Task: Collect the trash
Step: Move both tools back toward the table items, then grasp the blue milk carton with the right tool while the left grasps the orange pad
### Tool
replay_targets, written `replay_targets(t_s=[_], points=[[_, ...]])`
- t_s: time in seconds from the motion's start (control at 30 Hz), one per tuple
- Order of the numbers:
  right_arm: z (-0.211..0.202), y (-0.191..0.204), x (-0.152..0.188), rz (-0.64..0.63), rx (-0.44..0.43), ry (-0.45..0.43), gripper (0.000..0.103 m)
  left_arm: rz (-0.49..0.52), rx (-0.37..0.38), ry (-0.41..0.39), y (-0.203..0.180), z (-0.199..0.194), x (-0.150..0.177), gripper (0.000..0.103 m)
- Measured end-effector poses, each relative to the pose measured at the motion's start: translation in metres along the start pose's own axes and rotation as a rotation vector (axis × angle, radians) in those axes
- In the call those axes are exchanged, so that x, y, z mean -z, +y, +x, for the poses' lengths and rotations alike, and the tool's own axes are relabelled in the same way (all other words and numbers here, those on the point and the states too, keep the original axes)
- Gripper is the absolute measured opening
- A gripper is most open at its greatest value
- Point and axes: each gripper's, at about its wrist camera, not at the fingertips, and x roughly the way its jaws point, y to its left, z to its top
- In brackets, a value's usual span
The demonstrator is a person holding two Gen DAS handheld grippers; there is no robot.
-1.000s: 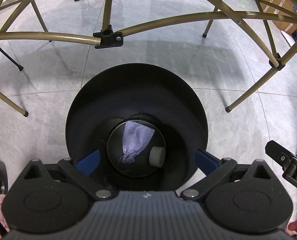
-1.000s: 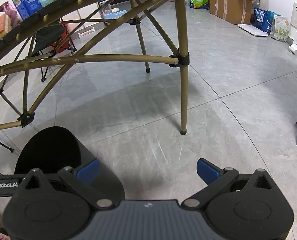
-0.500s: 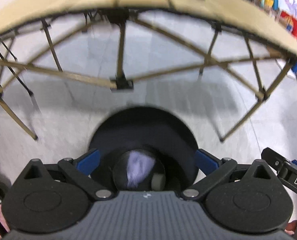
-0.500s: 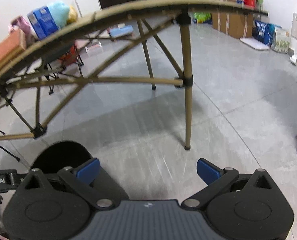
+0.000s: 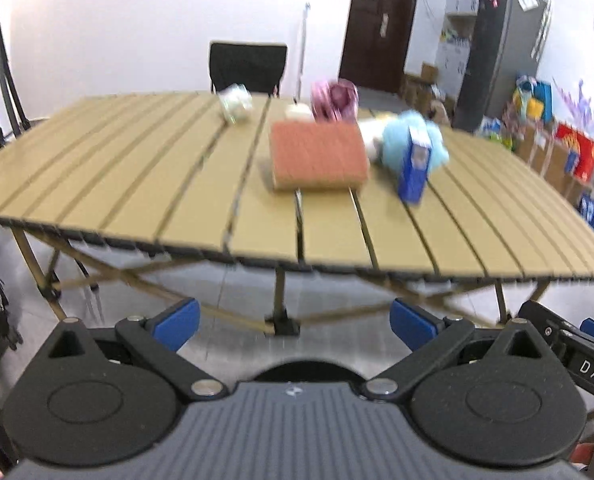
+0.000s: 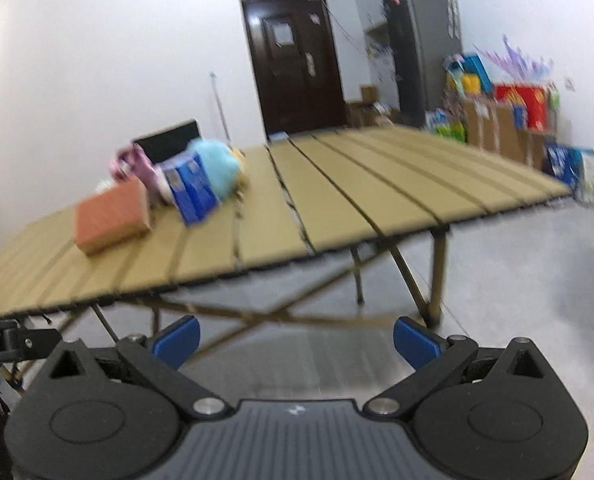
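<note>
Left wrist view showed the slatted tabletop (image 5: 145, 184) ahead of and above both grippers, its near edge well apart from the fingers. On it, right of centre, lay a flat orange block (image 5: 317, 154). Just beside that stood a blue carton (image 5: 415, 170) against a fluffy light-blue thing (image 5: 417, 136), with a pink item (image 5: 335, 100) and a small crumpled pale piece (image 5: 236, 107) farther back. The left gripper (image 5: 295, 320) had its fingers spread wide and empty, aimed almost straight at the block. The right gripper (image 6: 297, 336), equally wide and empty, saw the cluster off to its left, so the left seemed nearer. Blur hid which item was trash.
</note>
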Motion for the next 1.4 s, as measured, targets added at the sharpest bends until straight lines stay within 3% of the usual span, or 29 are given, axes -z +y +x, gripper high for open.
replay_targets(t_s=[0.23,0.57,0.8,0.97,1.03,1.27,1.4], points=[[0.012,0.032,-0.032,-0.047,-0.079,-0.067,0.103,-0.046,-0.024,-0.064,0.019,0.0,-0.03,0.103],[0.056,0.077,-0.049,-0.147,-0.065,-0.129,0.103,-0.081,-0.056,-0.088,0.039,0.028,-0.067,0.103],[0.093,0.094,-0.062,-0.152,-0.03,-0.138,0.101,-0.077,-0.051,-0.097,0.039,0.051,-0.089,0.103],[0.121,0.1,-0.075,-0.138,0.005,-0.125,0.094,-0.099,-0.041,-0.096,0.042,0.066,-0.1,0.103],[0.131,0.101,-0.08,-0.137,0.013,-0.118,0.084,-0.112,-0.046,-0.079,0.043,0.074,-0.102,0.103],[0.162,0.106,-0.088,-0.109,0.027,-0.088,0.073,-0.126,-0.053,-0.05,0.042,0.093,-0.108,0.103],[0.174,0.107,-0.09,-0.101,0.015,-0.073,0.056,-0.128,-0.046,-0.034,0.04,0.099,-0.108,0.103]])
